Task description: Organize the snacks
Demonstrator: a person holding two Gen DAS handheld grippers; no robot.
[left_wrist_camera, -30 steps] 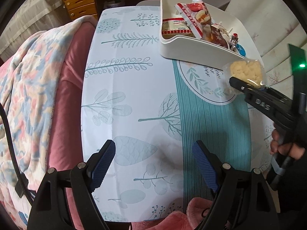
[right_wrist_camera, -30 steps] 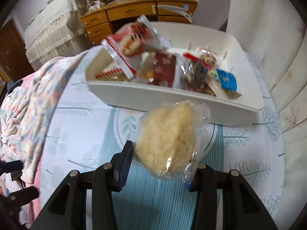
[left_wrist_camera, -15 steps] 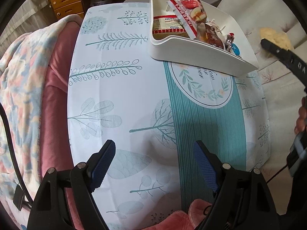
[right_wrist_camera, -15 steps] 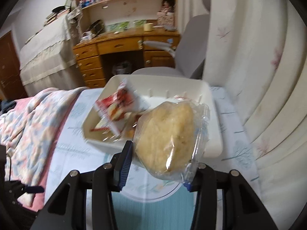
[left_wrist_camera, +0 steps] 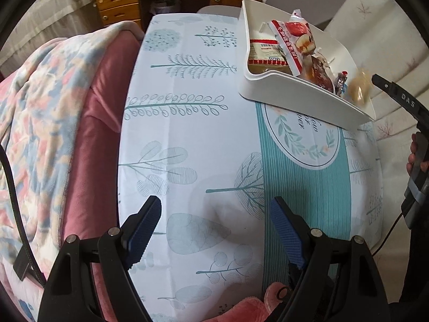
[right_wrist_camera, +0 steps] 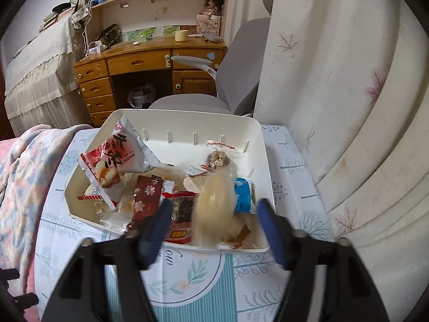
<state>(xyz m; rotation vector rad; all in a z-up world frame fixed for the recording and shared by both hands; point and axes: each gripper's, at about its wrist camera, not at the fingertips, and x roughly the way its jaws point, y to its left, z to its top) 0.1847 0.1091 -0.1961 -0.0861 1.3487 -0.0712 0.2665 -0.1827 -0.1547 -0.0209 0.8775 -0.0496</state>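
Note:
A white bin [right_wrist_camera: 261, 147] [left_wrist_camera: 300, 91] stands on the table's far right and holds several wrapped snacks, among them a red-and-white packet [right_wrist_camera: 115, 155] [left_wrist_camera: 292, 43]. A pale yellow snack in a clear wrapper [right_wrist_camera: 214, 204] [left_wrist_camera: 358, 91] is blurred over the bin's near right corner, free of the fingers. My right gripper [right_wrist_camera: 211, 228] is open just above the bin's near rim. My left gripper [left_wrist_camera: 214, 230] is open and empty over the near part of the patterned tablecloth [left_wrist_camera: 193, 123].
A pink and floral blanket [left_wrist_camera: 53, 112] lies along the table's left edge. A wooden desk [right_wrist_camera: 139, 61] and a grey chair [right_wrist_camera: 236, 80] stand behind the table. A white curtain [right_wrist_camera: 348, 107] hangs on the right.
My right gripper carried the yellow snack over the bin and opened; the snack has left the fingers and is dropping into the bin. My left gripper stayed open and nearly still.

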